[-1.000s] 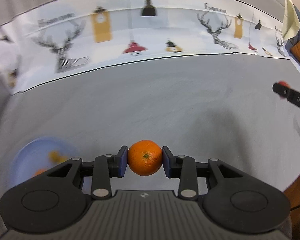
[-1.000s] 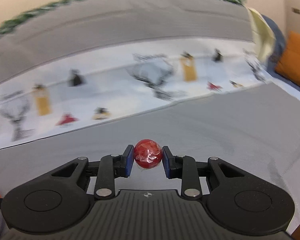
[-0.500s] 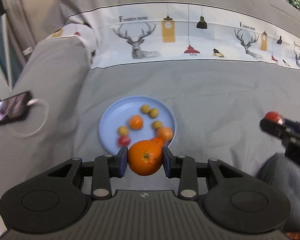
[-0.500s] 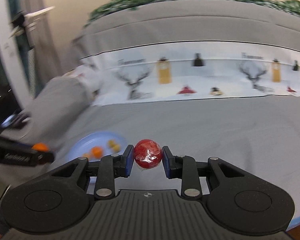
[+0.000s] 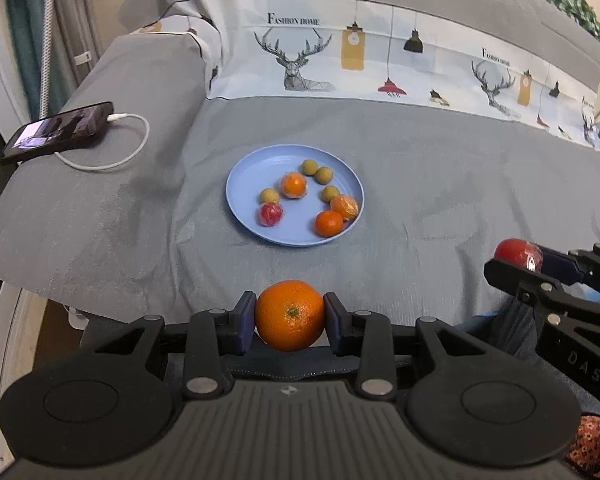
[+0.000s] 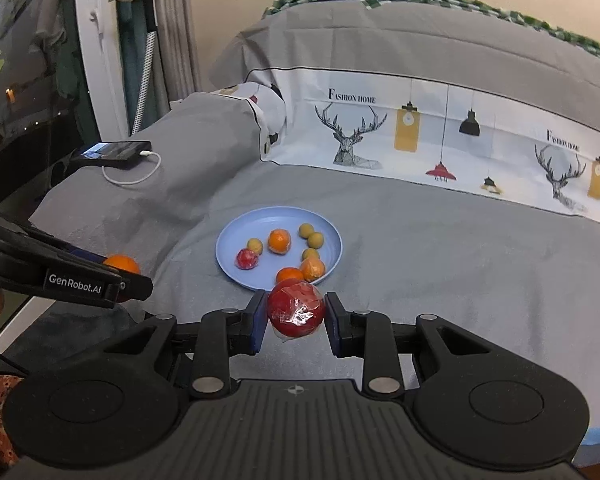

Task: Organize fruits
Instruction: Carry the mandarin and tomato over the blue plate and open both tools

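Observation:
A blue plate (image 5: pixel 244 172) (image 6: pixel 236 232) lies on the grey bedspread and holds several small fruits: oranges, green ones and a wrapped red one (image 5: pixel 271 214). My left gripper (image 5: pixel 290 316) is shut on an orange (image 5: pixel 291 314), held above the bed's near edge, short of the plate. It also shows at the left of the right wrist view (image 6: pixel 120 276). My right gripper (image 6: pixel 296 314) is shut on a plastic-wrapped red fruit (image 6: pixel 296 308), just short of the plate's near rim. It shows at the right of the left wrist view (image 5: pixel 518 254).
A phone (image 5: pixel 58 130) with a white charging cable (image 5: pixel 112 160) lies on a grey pillow left of the plate. A printed deer-pattern sheet (image 5: pixel 380 60) runs across behind the plate. The bed's left edge drops to the floor (image 5: pixel 52 328).
Both views have swung left and back, bringing the plate and the pillow with the phone fully into sight. Both grippers still hold their fruits.

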The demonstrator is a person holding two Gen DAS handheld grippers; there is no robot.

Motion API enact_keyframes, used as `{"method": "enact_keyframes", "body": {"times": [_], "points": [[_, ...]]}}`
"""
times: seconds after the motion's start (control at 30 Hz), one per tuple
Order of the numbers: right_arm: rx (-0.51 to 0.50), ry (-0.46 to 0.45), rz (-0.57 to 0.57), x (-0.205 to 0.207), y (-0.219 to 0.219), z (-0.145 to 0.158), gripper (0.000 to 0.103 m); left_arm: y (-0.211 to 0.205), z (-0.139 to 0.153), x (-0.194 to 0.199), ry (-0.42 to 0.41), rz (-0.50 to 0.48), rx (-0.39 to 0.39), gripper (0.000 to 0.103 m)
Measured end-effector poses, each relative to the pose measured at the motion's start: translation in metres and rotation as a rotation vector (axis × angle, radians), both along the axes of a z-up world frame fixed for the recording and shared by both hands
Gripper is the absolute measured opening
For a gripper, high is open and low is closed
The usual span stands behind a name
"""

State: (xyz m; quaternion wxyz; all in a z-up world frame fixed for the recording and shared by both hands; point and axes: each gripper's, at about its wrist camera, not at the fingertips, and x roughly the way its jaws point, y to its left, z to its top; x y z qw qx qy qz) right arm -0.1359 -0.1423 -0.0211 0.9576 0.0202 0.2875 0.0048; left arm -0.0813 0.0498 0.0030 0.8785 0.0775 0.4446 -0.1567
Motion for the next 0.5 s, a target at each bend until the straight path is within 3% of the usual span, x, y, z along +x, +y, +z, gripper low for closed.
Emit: {"method": "enact_keyframes", "body": {"times": [0.5], "points": [[-0.021, 0.021, 0.002, 0.0044, 0.0015, -0.0037, 0.032, 0.0000, 0.0003, 0.0089, 0.003, 0.015, -0.015, 0.040]]}}
